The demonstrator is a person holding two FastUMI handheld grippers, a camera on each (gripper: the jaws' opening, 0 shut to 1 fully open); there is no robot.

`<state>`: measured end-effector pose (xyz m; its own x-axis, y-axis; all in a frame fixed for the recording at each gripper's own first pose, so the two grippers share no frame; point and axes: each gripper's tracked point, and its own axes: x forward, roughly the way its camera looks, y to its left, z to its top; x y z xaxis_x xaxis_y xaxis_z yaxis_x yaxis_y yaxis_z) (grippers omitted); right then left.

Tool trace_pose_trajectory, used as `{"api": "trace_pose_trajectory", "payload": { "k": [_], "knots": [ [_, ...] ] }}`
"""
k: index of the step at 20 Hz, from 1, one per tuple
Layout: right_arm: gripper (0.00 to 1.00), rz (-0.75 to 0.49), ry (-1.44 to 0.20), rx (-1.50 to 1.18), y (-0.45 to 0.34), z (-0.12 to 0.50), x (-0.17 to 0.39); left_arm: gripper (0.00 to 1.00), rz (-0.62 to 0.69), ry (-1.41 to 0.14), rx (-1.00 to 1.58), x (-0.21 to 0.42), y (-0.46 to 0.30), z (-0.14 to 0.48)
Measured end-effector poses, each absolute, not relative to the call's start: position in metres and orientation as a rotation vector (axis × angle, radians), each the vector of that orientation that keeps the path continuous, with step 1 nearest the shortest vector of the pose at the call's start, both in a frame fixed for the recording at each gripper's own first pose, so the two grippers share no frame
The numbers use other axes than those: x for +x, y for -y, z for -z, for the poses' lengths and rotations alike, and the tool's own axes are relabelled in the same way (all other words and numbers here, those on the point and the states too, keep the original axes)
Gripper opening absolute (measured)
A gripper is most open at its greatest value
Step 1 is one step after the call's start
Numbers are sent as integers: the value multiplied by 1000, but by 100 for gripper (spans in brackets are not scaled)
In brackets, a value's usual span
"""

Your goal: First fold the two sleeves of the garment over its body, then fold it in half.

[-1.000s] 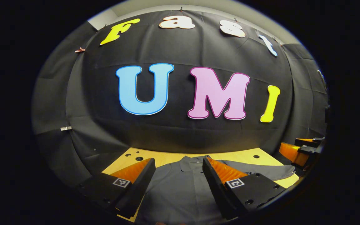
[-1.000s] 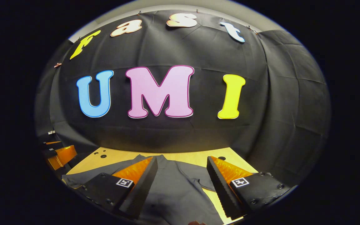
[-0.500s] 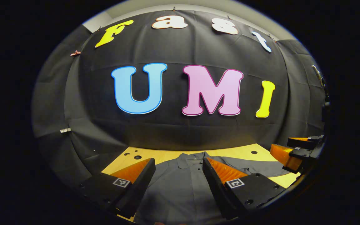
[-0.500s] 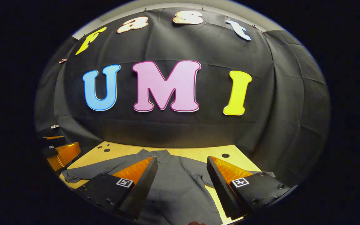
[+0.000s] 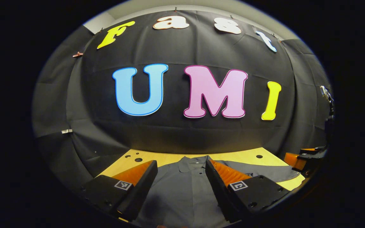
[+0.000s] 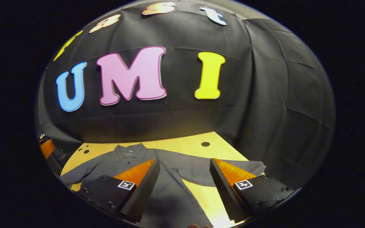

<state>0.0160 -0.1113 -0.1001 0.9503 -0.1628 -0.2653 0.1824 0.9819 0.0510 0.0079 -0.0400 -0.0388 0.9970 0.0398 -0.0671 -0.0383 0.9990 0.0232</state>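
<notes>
A grey collared shirt point(image 5: 182, 193) lies flat, front up, on the wooden table point(image 5: 236, 156), its collar point(image 5: 192, 164) toward the wall. My left gripper point(image 5: 181, 162) hovers open over the shirt's body with nothing between its fingers. Off to the right, one sleeve point(image 5: 276, 173) lies spread, and the right gripper point(image 5: 306, 158) shows at that view's edge. In the right gripper view the shirt point(image 6: 169, 196) has both sleeves spread. My right gripper point(image 6: 184, 160) stands open above the sleeve point(image 6: 201, 169) that runs out to the right. The left gripper point(image 6: 47, 148) peeks in at far left.
Black cloth walls close the booth behind and on both sides of the table point(image 6: 195, 145). Small round holes point(image 6: 205, 144) dot the tabletop near the wall. Bare wood shows beyond the collar and under the right sleeve.
The right gripper has swung to the right and tipped down, so the right sleeve now lies between its fingers. The left gripper has barely moved. Both stay open.
</notes>
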Motion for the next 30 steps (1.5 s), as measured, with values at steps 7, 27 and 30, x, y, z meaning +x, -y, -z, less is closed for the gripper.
{"api": "trace_pose_trajectory", "payload": {
  "k": [7, 27, 30],
  "knots": [
    [96, 361, -361, 83, 207, 145, 32, 96, -105, -114, 28, 13, 33, 62],
    [97, 714, -605, 256, 398, 288, 44, 96, -253, -292, -41, 7, 1, 115],
    [97, 723, -685, 300, 412, 319, 44, 96, -253, -315, -32, 8, 6, 118]
  ]
}}
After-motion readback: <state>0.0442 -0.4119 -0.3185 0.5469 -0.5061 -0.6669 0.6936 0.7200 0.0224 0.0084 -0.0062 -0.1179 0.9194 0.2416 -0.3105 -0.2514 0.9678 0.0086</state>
